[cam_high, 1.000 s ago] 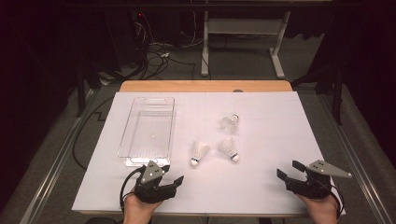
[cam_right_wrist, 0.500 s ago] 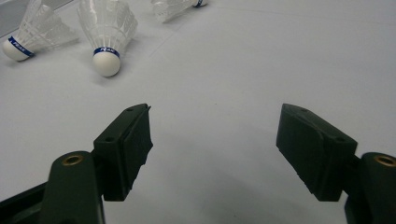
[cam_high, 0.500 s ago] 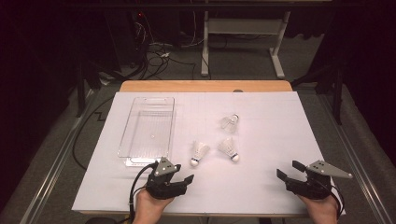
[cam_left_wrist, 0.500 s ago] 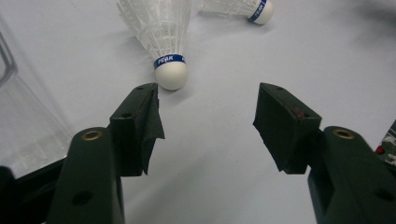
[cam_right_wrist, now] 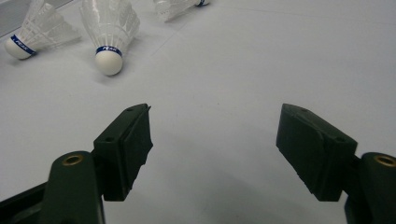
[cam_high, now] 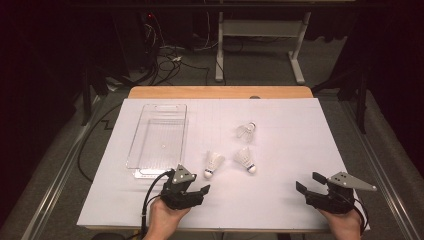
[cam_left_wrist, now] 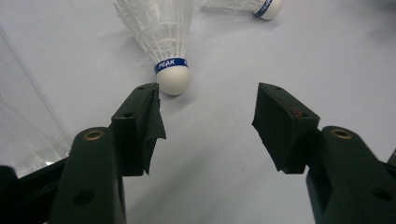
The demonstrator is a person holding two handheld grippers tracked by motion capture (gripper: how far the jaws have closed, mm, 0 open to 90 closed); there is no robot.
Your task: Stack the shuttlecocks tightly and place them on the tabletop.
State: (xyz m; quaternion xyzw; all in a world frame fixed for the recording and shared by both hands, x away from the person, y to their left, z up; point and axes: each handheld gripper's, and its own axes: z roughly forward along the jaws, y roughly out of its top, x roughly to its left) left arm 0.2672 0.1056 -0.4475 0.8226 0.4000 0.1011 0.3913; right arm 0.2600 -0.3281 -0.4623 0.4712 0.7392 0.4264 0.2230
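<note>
While its jaws stand wide apart with nothing between them, the left gripper (cam_high: 192, 189) sits low over the white tabletop (cam_high: 285, 200), just beside the cork end of the nearest shuttlecock (cam_high: 213, 163). Seen from the left gripper view, that shuttlecock (cam_left_wrist: 164, 37) lies on its side with its white cork toward the camera, a blue band reading "PEAK" around it, and the cork lies just past the tip of the jaw on the left side of the picture, not touching it. The feathered skirt points away from the gripper.

A second shuttlecock (cam_high: 245, 159) lies just beside the first, on the side away from the clear plastic tray (cam_high: 158, 134), its cork toward the person. A third shuttlecock (cam_high: 246, 131) lies beyond the second, near it but apart. The tray stands near the first shuttlecock on its other side, and it holds nothing that I can make out.

The right gripper (cam_high: 311, 183) is well apart from the first shuttlecock, near the tabletop's near edge, also spread wide and holding nothing. From the right gripper view, the three shuttlecocks lie far ahead of its jaws, with bare white tabletop between.
</note>
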